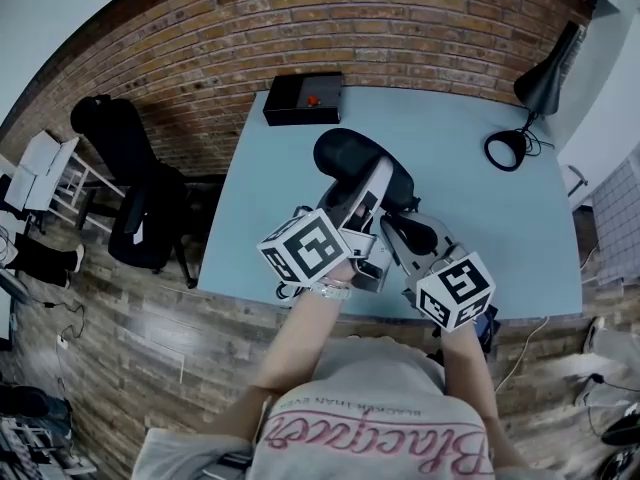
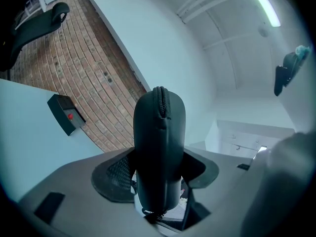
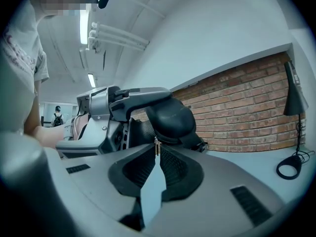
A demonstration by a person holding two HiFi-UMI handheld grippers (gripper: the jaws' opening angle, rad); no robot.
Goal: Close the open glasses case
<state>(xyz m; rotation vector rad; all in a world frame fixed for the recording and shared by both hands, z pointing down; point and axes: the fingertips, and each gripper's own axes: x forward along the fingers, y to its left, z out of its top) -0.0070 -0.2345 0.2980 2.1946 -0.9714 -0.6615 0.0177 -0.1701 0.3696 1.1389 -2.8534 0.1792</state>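
Pale blue table (image 1: 290, 158), red brick wall (image 1: 400, 23) behind. Left tongs (image 2: 159, 179) clamp black zippered fabric glasses case (image 2: 159, 137); right tongs (image 3: 156, 156) pinched together on its small metal zipper pull (image 3: 157, 146).

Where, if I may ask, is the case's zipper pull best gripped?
Pinch the thin tab of the zipper pull, coming end-on at the rounded end of the glasses case, where it hangs free; the left claw holds the body.

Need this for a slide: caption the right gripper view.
Right tool pinches the zipper pull of a black glasses case gripped by the left tool.
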